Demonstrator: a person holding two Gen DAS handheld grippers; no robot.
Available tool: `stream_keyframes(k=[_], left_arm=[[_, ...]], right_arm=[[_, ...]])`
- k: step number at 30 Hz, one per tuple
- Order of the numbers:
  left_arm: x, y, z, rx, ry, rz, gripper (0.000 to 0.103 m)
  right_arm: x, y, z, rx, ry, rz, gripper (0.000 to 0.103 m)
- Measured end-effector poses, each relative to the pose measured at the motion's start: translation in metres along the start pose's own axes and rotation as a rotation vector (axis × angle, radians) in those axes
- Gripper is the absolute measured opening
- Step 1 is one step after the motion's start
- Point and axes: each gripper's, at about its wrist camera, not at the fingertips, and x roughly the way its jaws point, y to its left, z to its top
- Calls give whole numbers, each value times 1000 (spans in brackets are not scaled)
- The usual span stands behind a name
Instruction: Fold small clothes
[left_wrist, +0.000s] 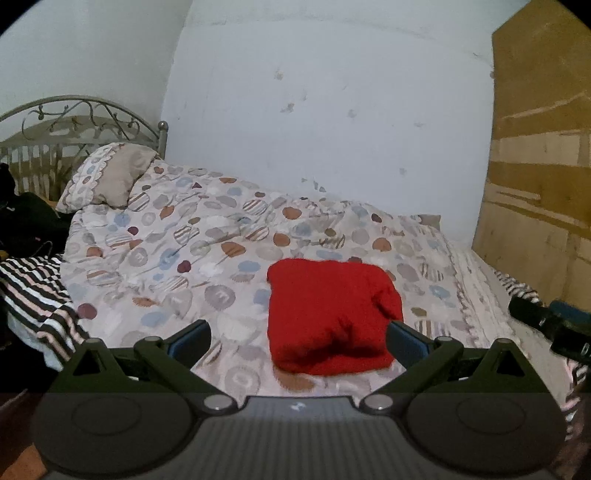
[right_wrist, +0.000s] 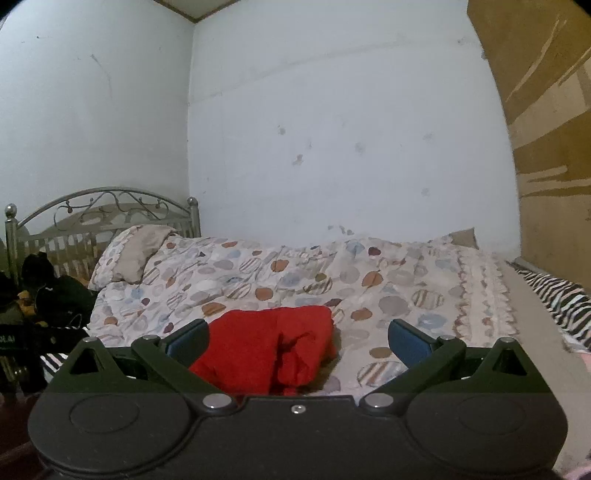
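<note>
— Holding both tools above the near edge of the bed, I see my left gripper spread wide with nothing between its blue pads. My right gripper is spread just the same, empty too.

— Where is the garment?

— A red garment lies folded into a rough square on the spotted duvet, toward the near side of the bed. From my left camera it sits between the fingers but beyond them, its near right corner just behind the right pad. From my right camera the same red garment shows low and left of centre, partly hidden behind the left finger; one folded edge stands up a little on its right side.

— Are you touching it?

— I cannot tell contact at the left pad in the right view; nothing is clamped.

— What else is around?

— A pillow leans at the metal headboard, a striped cloth hangs at the left, dark clothes are heaped beside the pillow, and a brown board stands against the wall on the right.
</note>
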Motion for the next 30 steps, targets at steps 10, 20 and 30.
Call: stream_keyframes(k=[10,20,30], left_arm=[[-48,-2,-27,-13,-36,5,103],[-60,4,-55,-8,-16,27,103],[-61,1,-74,29,6,55,103]], right_arm=[[-68,5,-5,-23,-66,-23,103],[-99,20,-34,-56,-56,-5,103],[-91,11,-52,-18,18,-11,103]])
